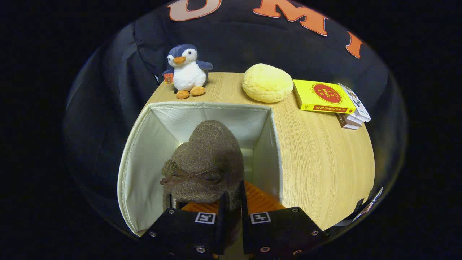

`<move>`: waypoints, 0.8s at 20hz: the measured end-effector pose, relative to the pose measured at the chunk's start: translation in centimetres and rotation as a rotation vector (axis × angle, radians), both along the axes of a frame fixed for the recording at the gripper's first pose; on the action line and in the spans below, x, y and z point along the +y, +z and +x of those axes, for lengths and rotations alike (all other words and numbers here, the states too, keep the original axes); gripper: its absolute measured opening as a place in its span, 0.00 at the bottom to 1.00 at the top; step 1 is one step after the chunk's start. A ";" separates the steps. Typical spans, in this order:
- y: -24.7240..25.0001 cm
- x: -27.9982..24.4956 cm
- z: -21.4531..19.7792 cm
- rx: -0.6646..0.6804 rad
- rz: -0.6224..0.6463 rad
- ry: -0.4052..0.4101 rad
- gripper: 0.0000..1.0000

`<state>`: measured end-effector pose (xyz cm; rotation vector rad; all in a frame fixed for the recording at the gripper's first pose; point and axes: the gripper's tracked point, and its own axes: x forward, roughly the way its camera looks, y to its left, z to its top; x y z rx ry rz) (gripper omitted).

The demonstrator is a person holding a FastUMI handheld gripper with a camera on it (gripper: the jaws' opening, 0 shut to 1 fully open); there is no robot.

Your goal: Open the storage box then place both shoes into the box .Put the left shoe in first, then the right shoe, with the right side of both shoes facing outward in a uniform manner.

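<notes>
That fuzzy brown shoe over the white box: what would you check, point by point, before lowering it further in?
1. Grip: the gripper has both fingers pinching the shoe: ok.
2. Box open: the storage box shows no lid over its white interior: ok.
3. Shoe placement: it hangs inside the box walls: ok.
4. Which shoe it is, left or right: cannot tell.
5. Box floor free of another shoe: largely hidden by this shoe: cannot tell.
6. Neighbours apart: plush penguin, yellow bun and books sit beyond the box on the table: ok.
</notes>
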<state>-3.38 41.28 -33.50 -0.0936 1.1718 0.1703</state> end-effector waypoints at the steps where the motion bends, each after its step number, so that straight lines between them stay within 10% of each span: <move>1: 0.3 -0.1 -0.3 0.007 0.001 -0.001 0.23; 16: 13.5 -5.4 2.5 -0.290 0.125 0.027 0.63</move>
